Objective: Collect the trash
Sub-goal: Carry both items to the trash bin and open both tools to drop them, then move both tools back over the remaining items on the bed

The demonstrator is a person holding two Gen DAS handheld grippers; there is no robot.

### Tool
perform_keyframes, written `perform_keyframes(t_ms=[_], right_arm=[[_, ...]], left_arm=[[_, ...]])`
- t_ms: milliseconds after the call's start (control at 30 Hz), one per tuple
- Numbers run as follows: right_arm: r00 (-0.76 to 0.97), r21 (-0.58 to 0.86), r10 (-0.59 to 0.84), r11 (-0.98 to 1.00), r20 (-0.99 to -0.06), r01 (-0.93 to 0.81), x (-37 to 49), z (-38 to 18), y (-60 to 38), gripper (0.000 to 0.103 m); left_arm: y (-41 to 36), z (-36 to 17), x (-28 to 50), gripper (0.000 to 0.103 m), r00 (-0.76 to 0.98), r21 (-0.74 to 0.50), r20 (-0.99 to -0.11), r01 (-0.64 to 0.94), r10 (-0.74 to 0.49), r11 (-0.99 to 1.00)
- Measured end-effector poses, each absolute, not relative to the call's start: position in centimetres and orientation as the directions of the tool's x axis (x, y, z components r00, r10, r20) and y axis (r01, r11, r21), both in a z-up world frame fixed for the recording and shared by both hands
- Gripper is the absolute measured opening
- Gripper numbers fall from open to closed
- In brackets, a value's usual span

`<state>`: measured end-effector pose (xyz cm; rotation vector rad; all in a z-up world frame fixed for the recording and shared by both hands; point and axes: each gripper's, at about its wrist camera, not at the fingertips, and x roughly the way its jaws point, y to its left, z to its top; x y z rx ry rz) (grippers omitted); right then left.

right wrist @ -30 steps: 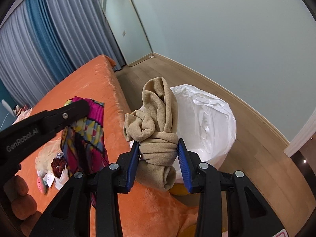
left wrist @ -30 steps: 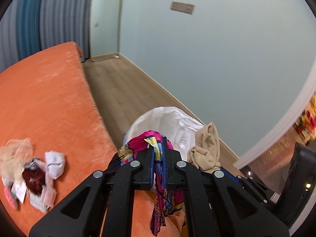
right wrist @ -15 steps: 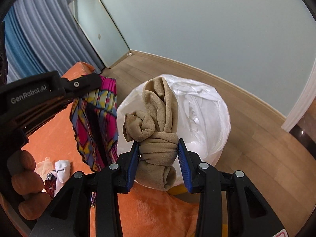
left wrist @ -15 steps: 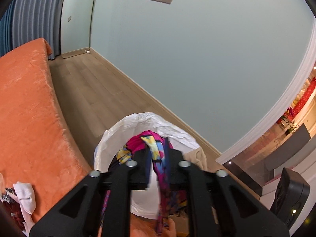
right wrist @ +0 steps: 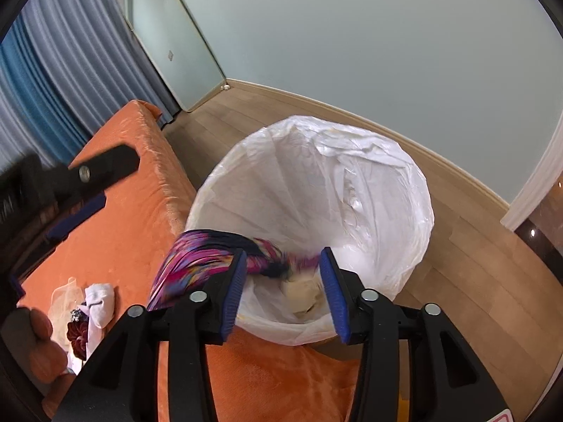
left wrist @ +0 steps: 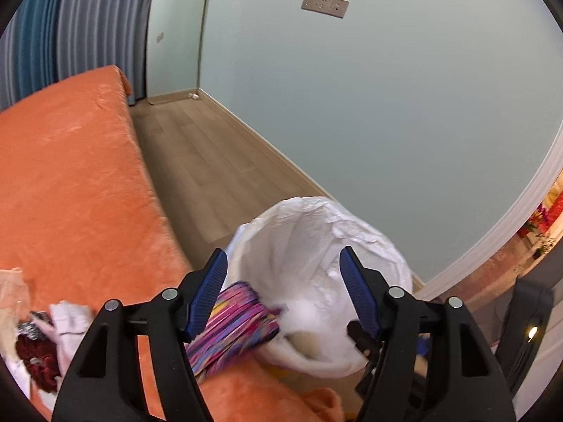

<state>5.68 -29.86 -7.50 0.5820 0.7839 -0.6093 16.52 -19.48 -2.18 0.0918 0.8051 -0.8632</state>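
Small clutter pile lower left on the orange bed, left gripper jaws just opened, empty, patterned cloth draped over the bin liner rim, right gripper just widened, empty, beige cloth inside, seen only from the right wrist.

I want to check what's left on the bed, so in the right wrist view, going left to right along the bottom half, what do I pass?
Pile of small scraps on the orange bed → colourful patterned cloth draped over the bin's rim → beige cloth inside the white bin liner → wooden floor.
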Motion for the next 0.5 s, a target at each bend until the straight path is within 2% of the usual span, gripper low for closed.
perform_keyframes(t_ms=[33, 100, 500], right_arm=[[0.562, 0.237, -0.290, 0.691, -0.774, 0.683, 5.6, -7.3, -29.8, 0.053], [0.561, 0.219, -0.314, 0.693, -0.766, 0.687, 5.9, -7.1, -30.0, 0.056], [0.609, 0.180, -0.297, 0.780, -0.735, 0.599, 5.6, -4.2, -26.5, 0.056]], left_arm=[[-18.9, -2.1, 16.2, 0.063, 0.398, -0.221, -0.667, 0.702, -0.630, 0.677], [-18.0, -1.8, 16.0, 0.063, 0.428, -0.196, -0.668, 0.687, -0.608, 0.699], [-10.9, -1.6, 14.9, 0.063, 0.597, -0.060, -0.672, 0.546, -0.438, 0.835]])
